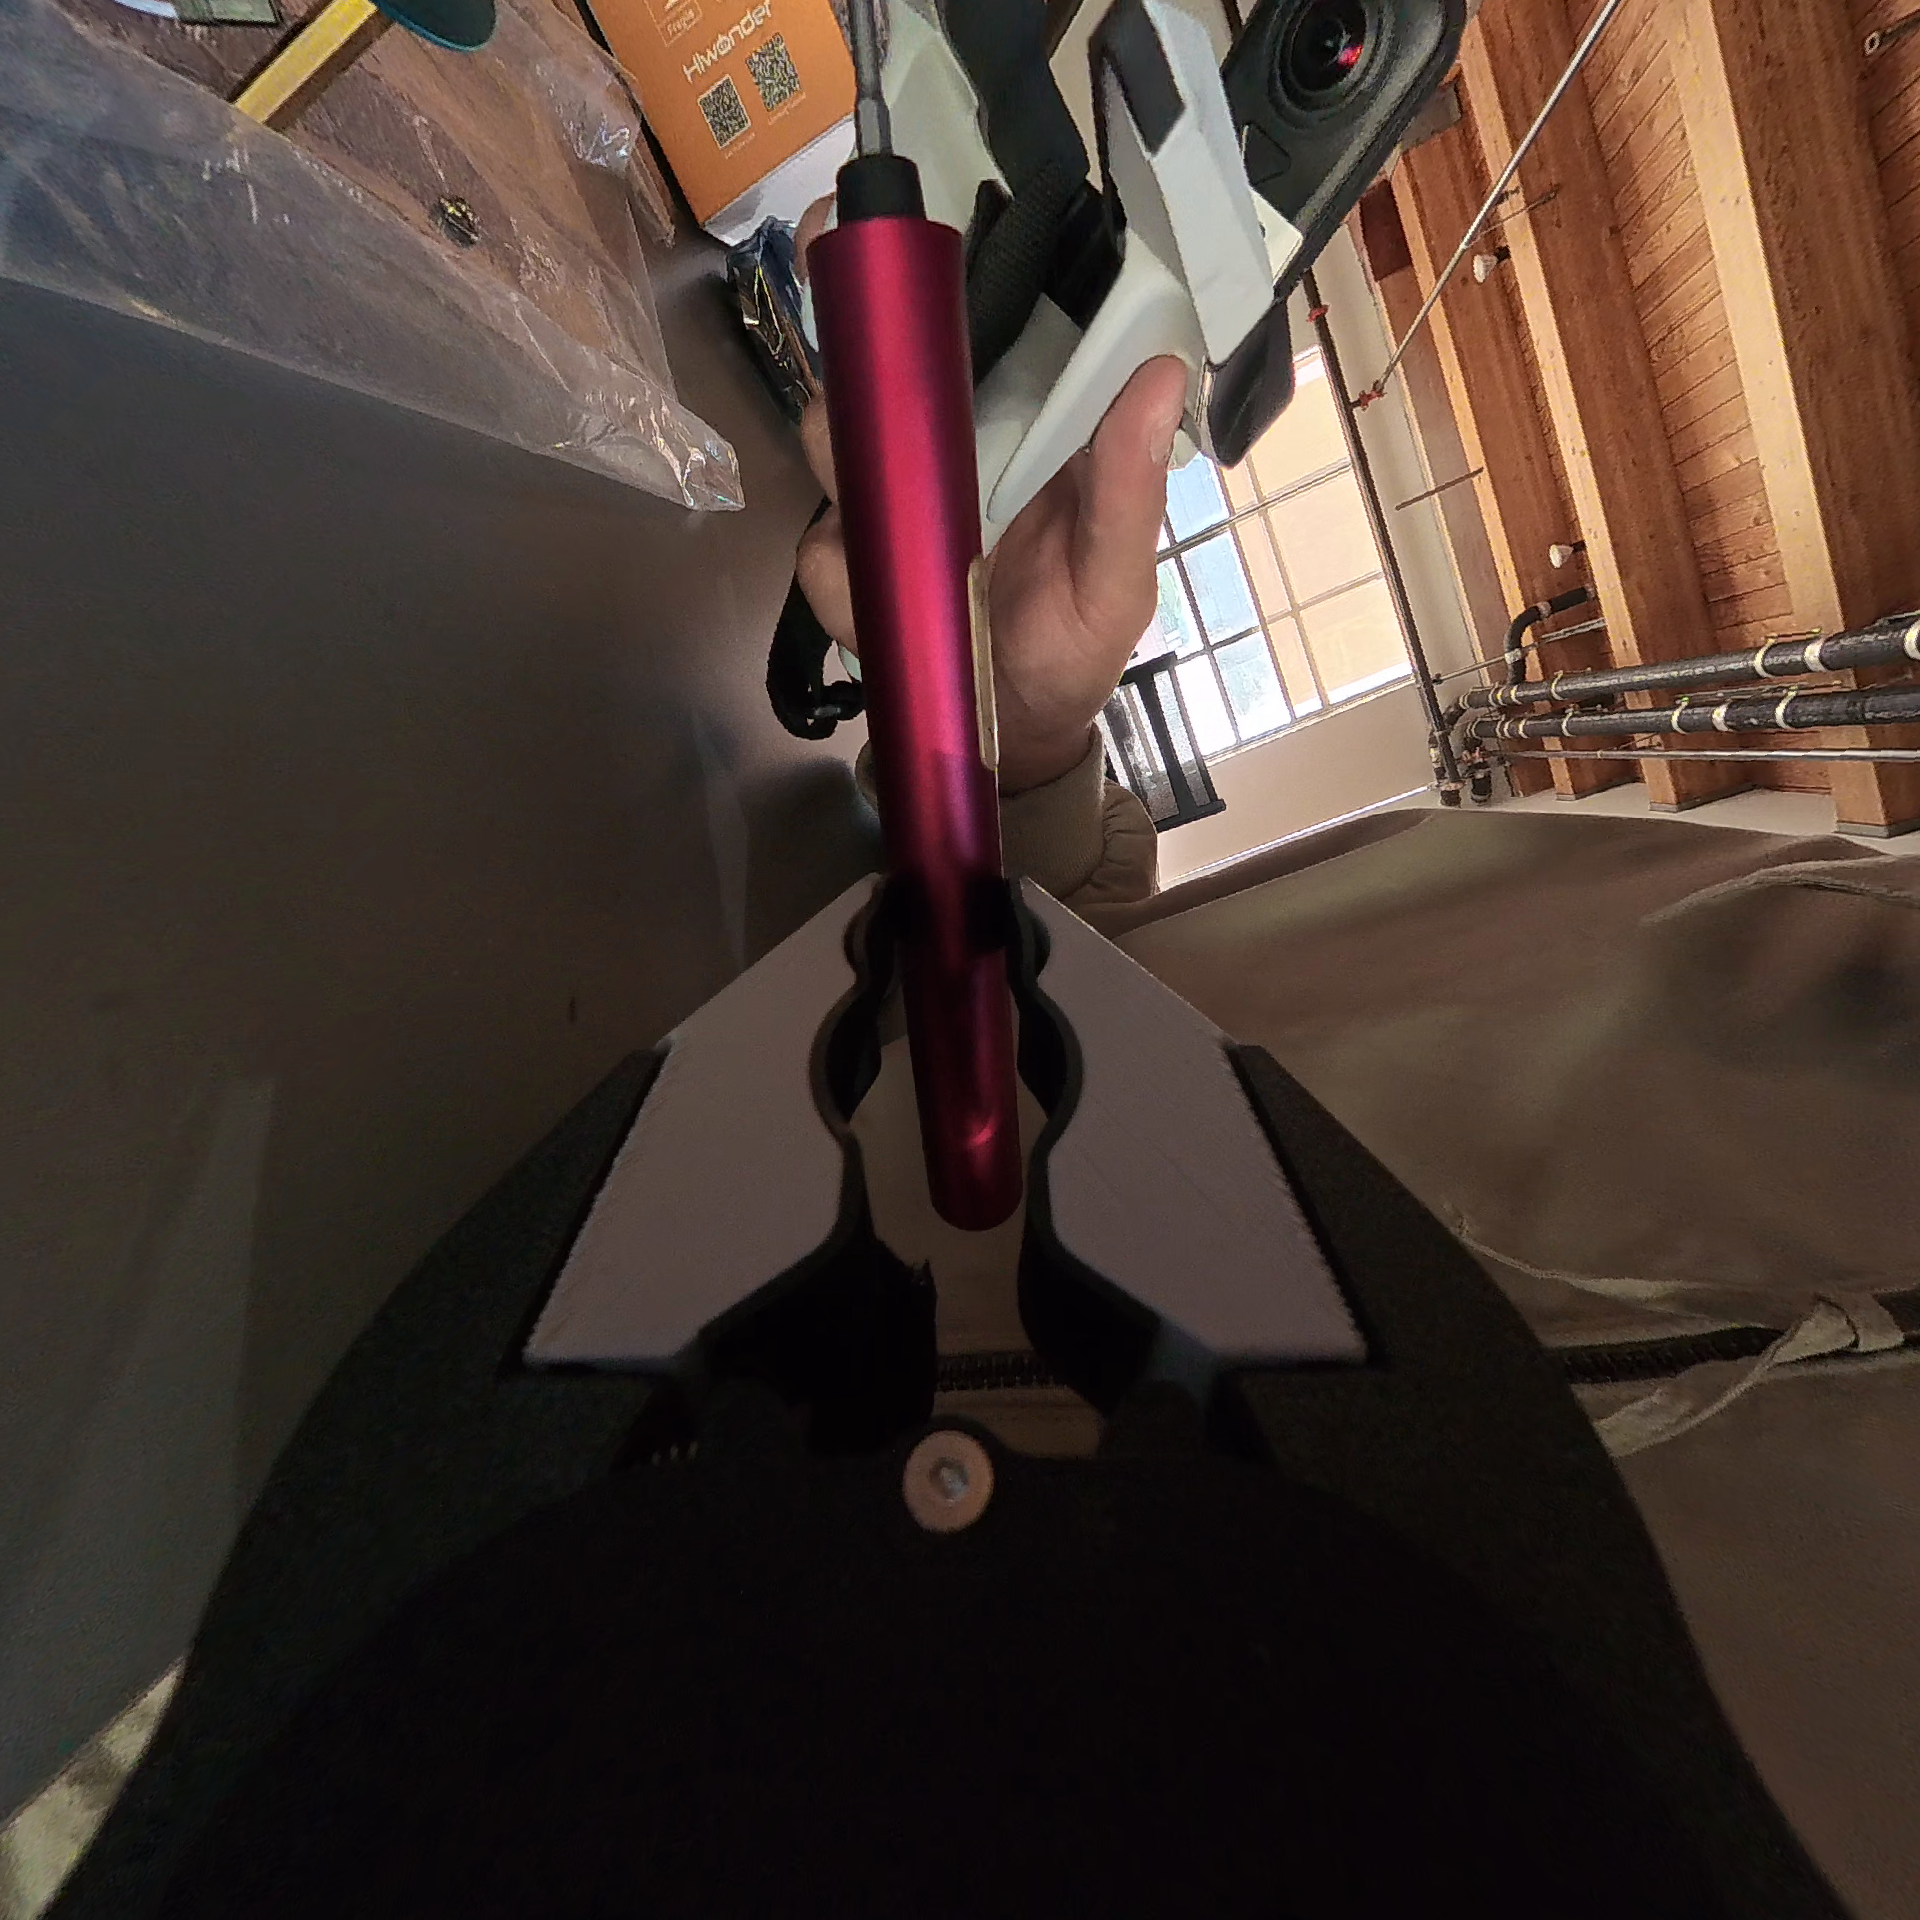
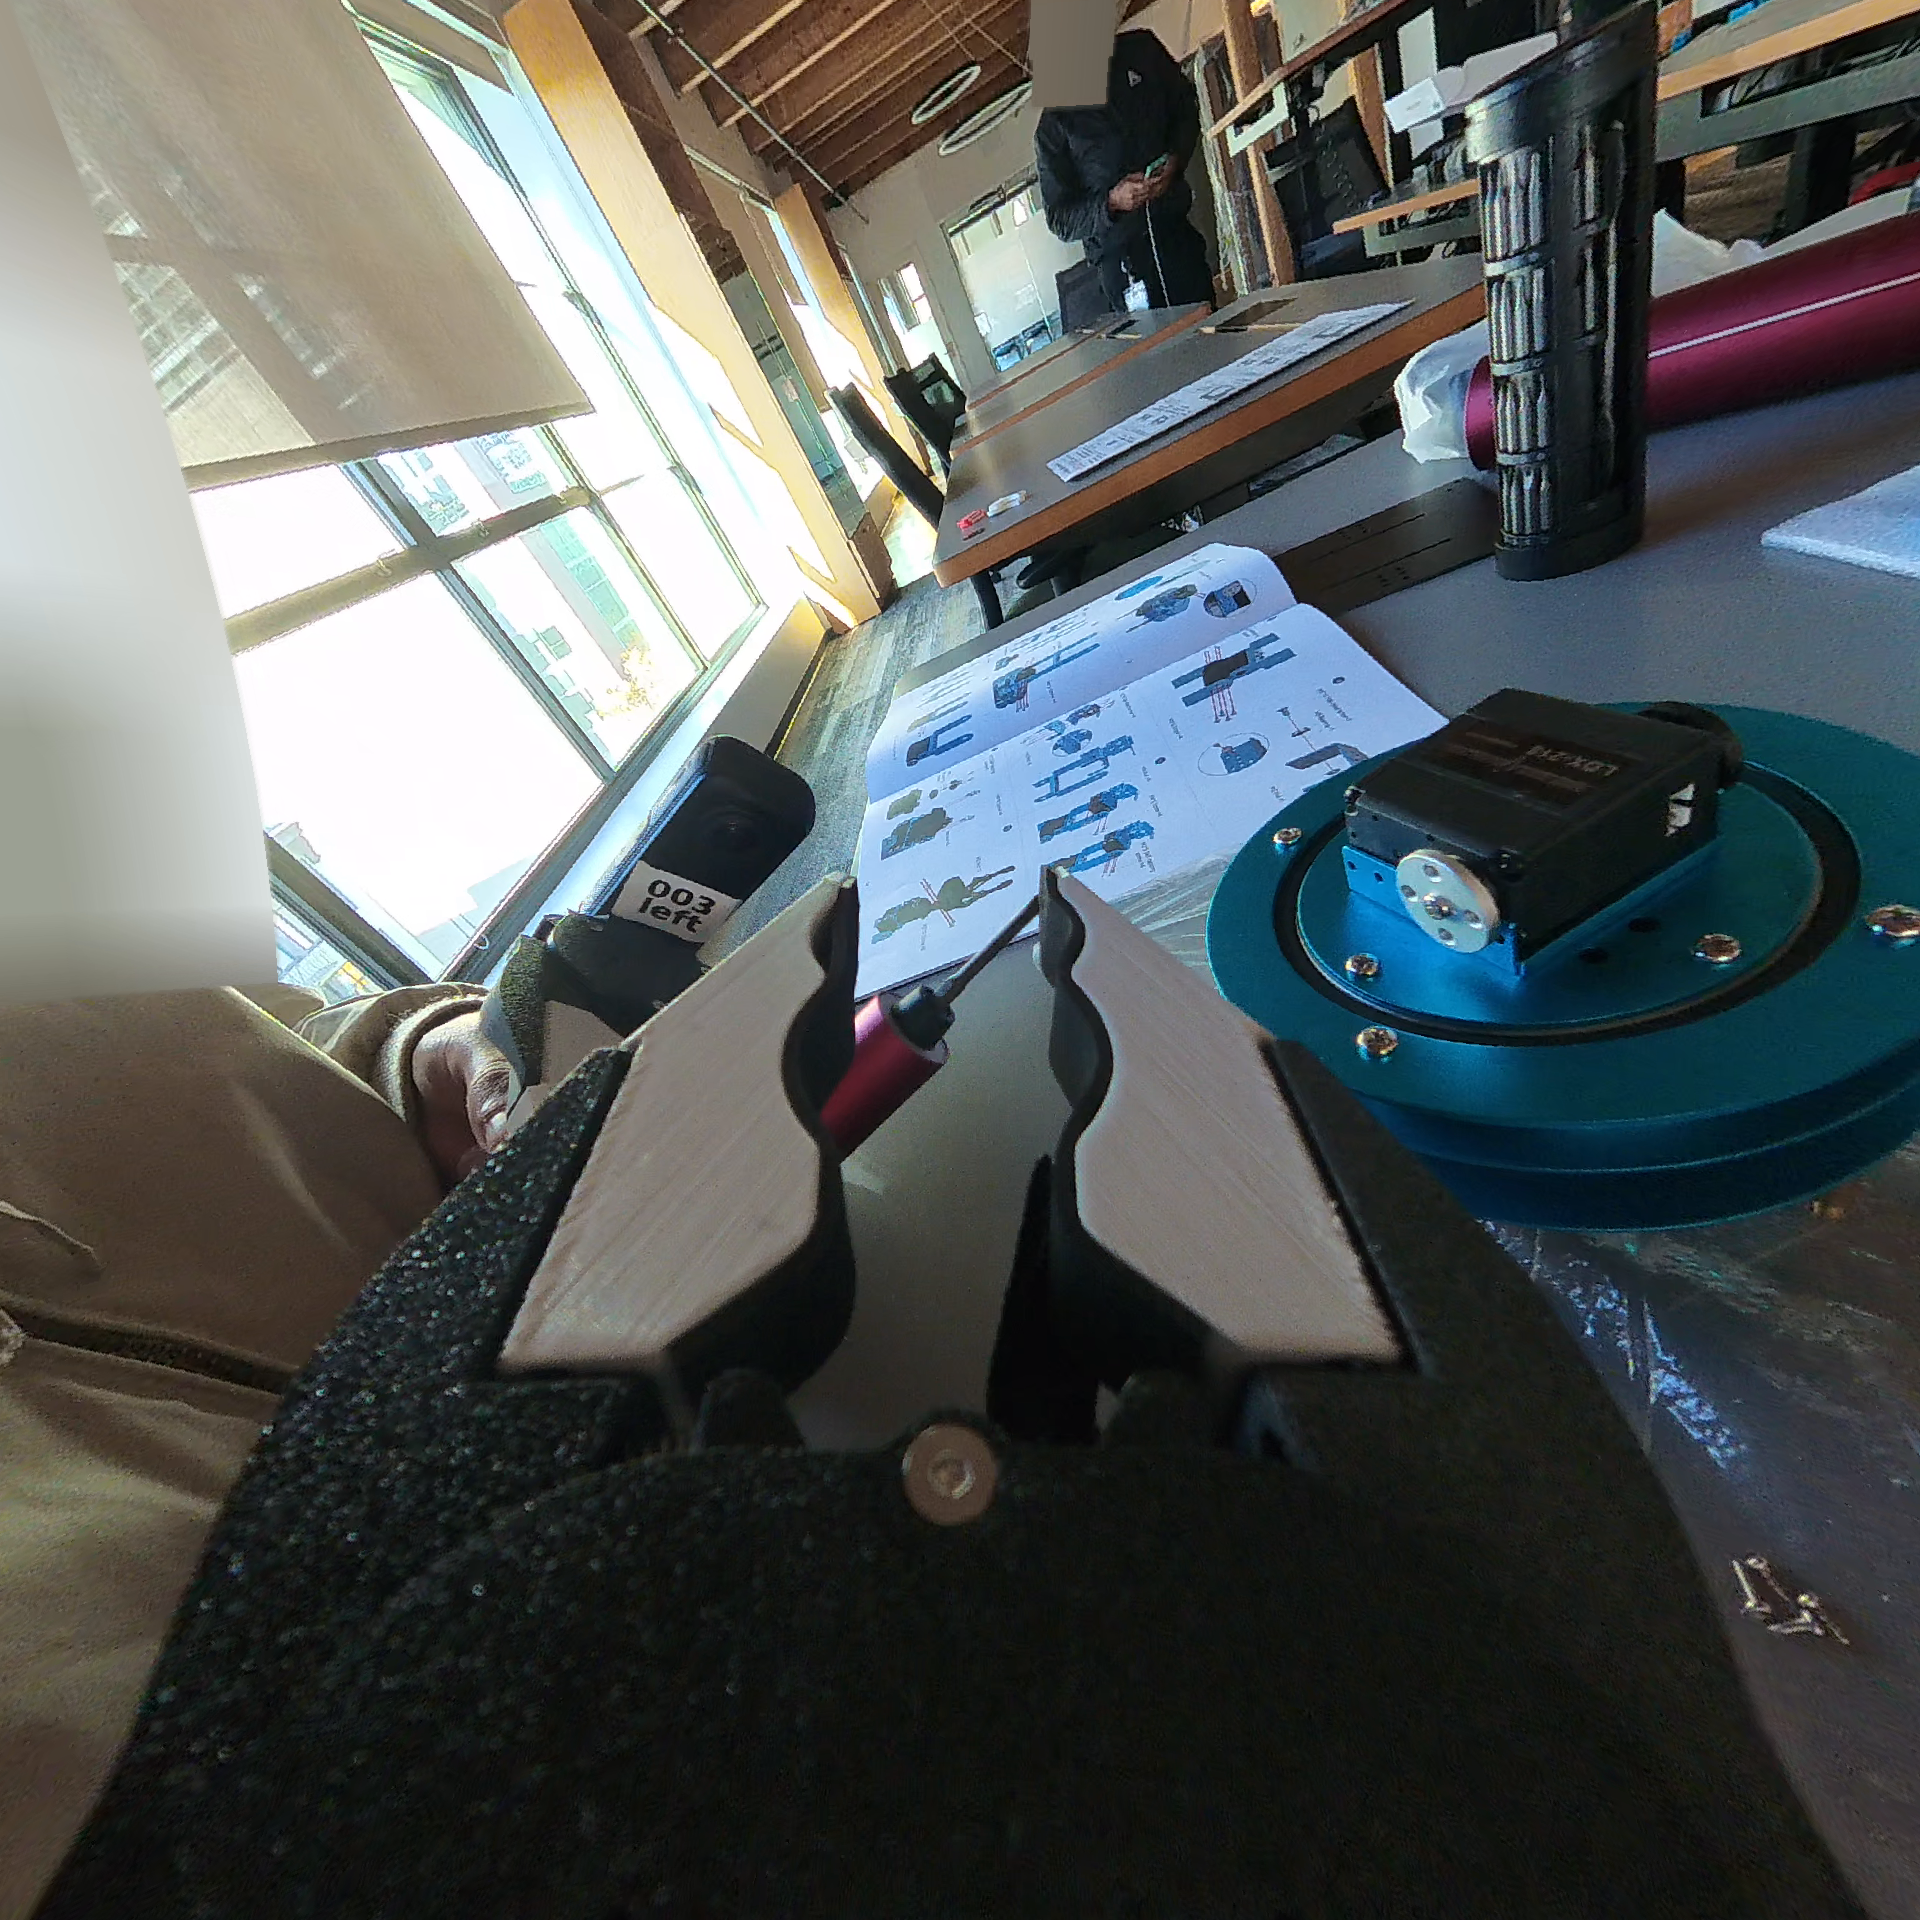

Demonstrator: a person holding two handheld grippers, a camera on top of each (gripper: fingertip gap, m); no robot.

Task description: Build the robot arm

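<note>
Left claw (image 1: 940, 914) clamped on magenta screwdriver (image 1: 914, 665), handle running straight ahead between its fingers (bit end far out). Right claw (image 2: 948, 894) open, holding nothing; screwdriver tip between its fingertips, teal base with black servo (image 2: 1527, 831) just right on desk (image 2: 1714, 582), manual (image 2: 1091, 727) ahead.

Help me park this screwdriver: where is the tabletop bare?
Bare grey tabletop lies between the open booklet and the right gripper, left of the teal disc. Rightward it is crowded: disc, servo, plastic sheet.
</note>
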